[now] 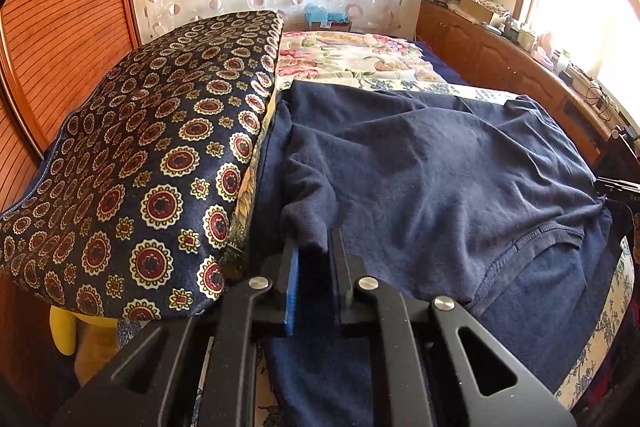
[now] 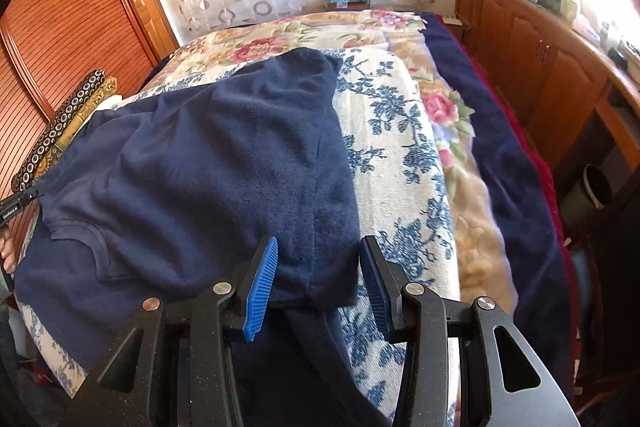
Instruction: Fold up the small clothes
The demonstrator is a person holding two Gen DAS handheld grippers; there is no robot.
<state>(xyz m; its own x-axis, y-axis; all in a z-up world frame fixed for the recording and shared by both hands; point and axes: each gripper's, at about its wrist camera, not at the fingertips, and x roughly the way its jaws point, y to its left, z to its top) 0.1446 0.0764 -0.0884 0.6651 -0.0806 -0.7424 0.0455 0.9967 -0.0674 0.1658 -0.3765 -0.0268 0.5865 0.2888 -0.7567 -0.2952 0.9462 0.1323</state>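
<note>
Floral-quilted bed (image 2: 404, 147) carried the navy shirt (image 2: 208, 163), spread flat with its long axis running away from both tools. Beside it leaned a patterned cushion (image 1: 132, 163). Left tool (image 1: 314, 247) was clenched on a shirt fold; right tool (image 2: 320, 271) gaped, released, straddling the near hem corner.

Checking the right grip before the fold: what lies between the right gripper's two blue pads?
In the right wrist view, the navy shirt's hemmed edge lies between the open right gripper's pads, over the blue-flowered bedspread. Neither pad visibly presses it.
</note>
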